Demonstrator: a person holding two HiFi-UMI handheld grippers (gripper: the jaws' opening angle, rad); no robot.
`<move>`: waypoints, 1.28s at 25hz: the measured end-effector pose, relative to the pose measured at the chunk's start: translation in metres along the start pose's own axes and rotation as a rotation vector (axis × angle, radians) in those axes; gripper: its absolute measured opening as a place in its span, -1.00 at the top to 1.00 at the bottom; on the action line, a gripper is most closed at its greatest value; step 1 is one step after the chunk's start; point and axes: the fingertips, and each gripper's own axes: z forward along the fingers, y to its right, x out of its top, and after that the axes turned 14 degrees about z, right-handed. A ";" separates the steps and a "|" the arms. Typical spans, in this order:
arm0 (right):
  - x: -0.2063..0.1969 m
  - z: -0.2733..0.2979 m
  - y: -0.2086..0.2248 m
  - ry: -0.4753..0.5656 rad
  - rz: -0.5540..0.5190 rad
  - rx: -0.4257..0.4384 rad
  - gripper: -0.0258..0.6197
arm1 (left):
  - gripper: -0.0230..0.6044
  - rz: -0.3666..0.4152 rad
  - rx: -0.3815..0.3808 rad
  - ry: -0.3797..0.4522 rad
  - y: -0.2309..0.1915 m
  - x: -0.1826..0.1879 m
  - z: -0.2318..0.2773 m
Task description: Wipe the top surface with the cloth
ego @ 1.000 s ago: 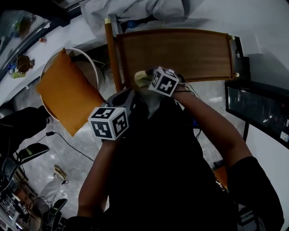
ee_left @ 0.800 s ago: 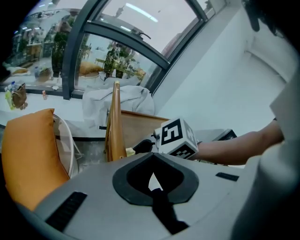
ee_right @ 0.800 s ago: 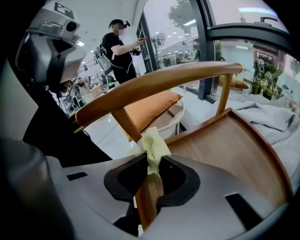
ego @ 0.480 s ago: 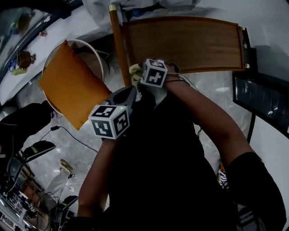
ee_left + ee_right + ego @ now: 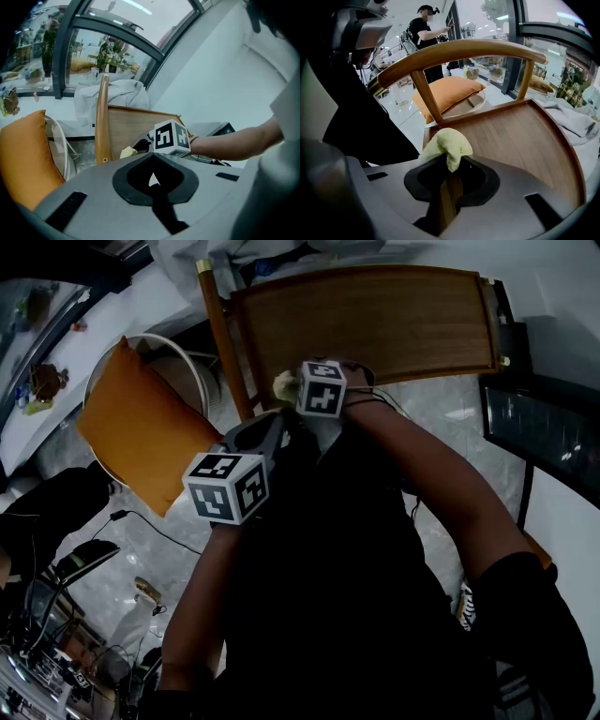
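A wooden chair seat (image 5: pixel 375 324) is the surface in front of me. A bunched pale yellow cloth (image 5: pixel 446 144) rests on the seat's near left corner, and my right gripper (image 5: pixel 451 161) is shut on it. From the head view the cloth (image 5: pixel 285 384) pokes out just left of the right gripper's marker cube (image 5: pixel 322 388). My left gripper (image 5: pixel 153 177) is shut with nothing in it and is held back from the seat, below and left of the right one. In its view the cloth (image 5: pixel 128 152) and the seat (image 5: pixel 131 126) lie ahead.
The chair's curved back rail (image 5: pixel 459 49) arches over the seat. An orange cushion (image 5: pixel 141 432) lies on a white round seat to the left. Grey fabric (image 5: pixel 112 96) is heaped beyond the chair. A dark screen (image 5: pixel 544 437) stands at the right. A person (image 5: pixel 424 28) stands far off.
My right gripper with the cloth has slid a little left toward the seat's corner. The left gripper has kept its place.
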 end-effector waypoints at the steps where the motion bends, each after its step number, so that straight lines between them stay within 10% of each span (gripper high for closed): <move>1: -0.005 -0.003 0.003 -0.001 0.005 -0.003 0.68 | 0.89 0.003 -0.002 -0.003 0.003 0.002 0.003; 32: -0.200 -0.127 0.101 -0.029 0.138 -0.065 0.68 | 0.89 0.067 -0.078 -0.044 0.133 0.081 0.157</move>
